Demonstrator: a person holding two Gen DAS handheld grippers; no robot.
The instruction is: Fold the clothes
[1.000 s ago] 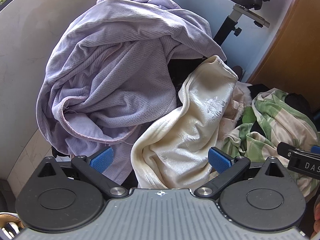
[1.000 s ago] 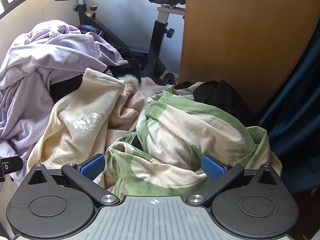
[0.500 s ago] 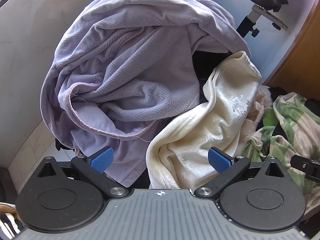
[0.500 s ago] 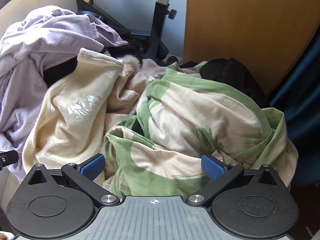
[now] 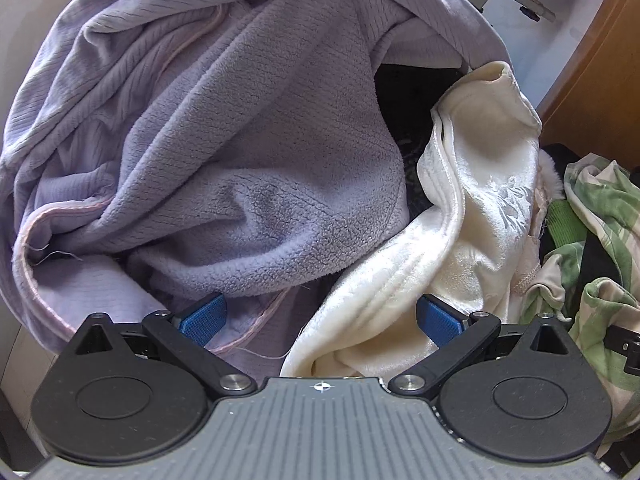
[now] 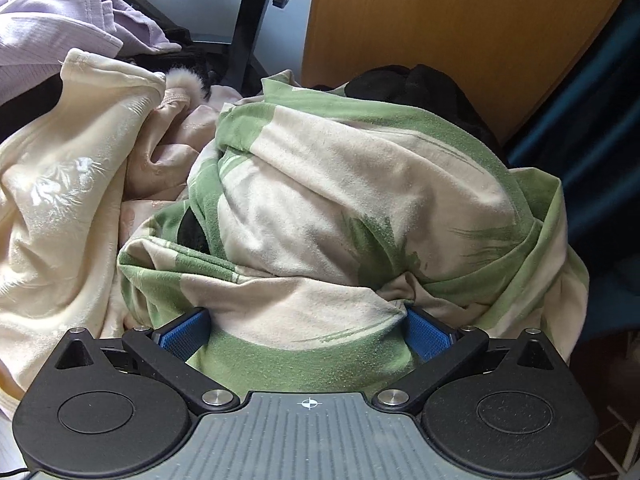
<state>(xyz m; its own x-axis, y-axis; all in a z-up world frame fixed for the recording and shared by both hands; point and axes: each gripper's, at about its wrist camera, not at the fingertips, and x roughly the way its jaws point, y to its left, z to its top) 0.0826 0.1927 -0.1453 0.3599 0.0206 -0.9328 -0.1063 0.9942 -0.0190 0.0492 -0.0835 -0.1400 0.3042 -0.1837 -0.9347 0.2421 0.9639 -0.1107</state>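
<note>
Clearly, the coming move depends on the right gripper [image 6: 307, 330], because it is the one already against cloth. Its jaws stand spread wide, and a fold of the green shirt [image 6: 360, 208] bulges straight into the gap between them, touching or almost touching both blue pads [image 6: 184, 334]. The shirt lies directly ahead of this gripper as a crumpled mound, so I cannot tell its long axis. Nothing is pinched yet.

The left gripper [image 5: 320, 320] is also spread and holds nothing. It hovers just above the place where the lilac fleece [image 5: 240, 168] and the cream garment [image 5: 472, 216] meet: the fleece lies ahead and to its left, the cream one ahead and to its right, running away in a long strip.

All clothes lie in one heap, the green shirt at its right end, the fleece at its left end, the cream one between them. A wooden panel [image 6: 460, 32] stands behind the heap.

I judge the right hand is nearer to a grasp; closing on that fold looks like the next step.
</note>
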